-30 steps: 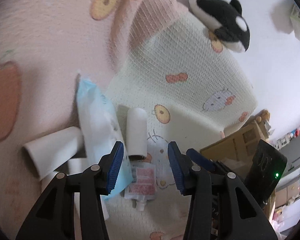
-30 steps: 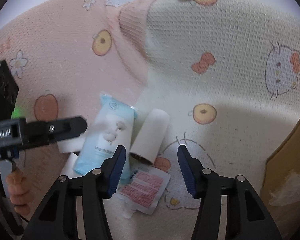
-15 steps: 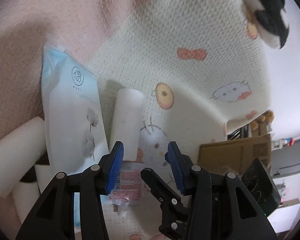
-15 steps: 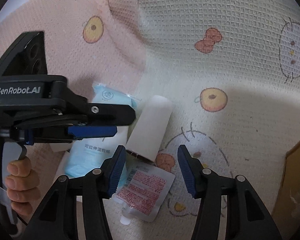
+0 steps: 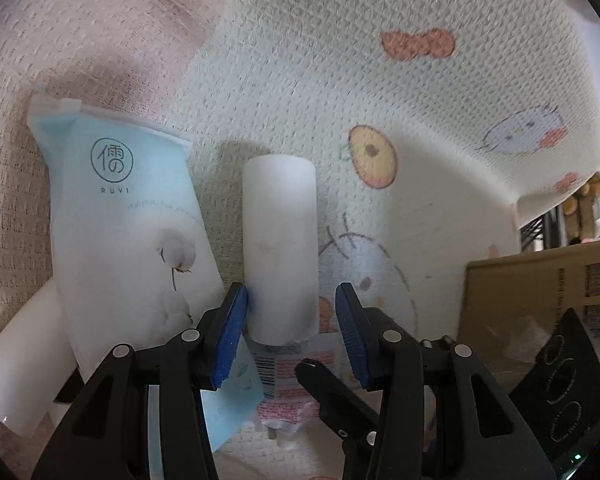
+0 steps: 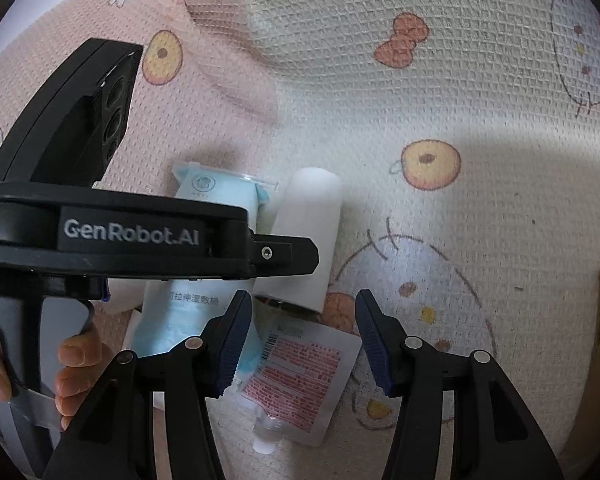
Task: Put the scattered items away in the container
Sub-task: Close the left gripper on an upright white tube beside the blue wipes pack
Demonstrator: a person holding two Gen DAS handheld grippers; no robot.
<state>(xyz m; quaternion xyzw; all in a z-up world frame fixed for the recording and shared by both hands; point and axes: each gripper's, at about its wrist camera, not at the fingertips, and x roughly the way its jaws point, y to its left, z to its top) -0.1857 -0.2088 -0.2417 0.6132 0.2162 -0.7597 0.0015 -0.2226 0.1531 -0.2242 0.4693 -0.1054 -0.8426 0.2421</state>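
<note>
The white cylinder (image 5: 279,248) is seen lying flat on the patterned blanket (image 5: 380,92). In the left wrist view its long axis runs straight away from the camera, the closed rounded end far, the near end between the gripper fingers. It is flanked by the light-blue wipes pack (image 5: 124,240), laid roughly parallel and just beside it. The spouted pouch (image 6: 296,376) is found at the cylinder's near end, partly under it, spout toward the camera.

The left gripper (image 5: 290,320) is held about half open, astride the cylinder's near end. The left pad appears to touch its side; a gap is seen at the right pad. Nothing is gripped.

The right gripper (image 6: 300,340) is partly open over the pouch and holds nothing; contact cannot be told. A cardboard box (image 5: 540,292) is seen at the blanket's right edge.
</note>
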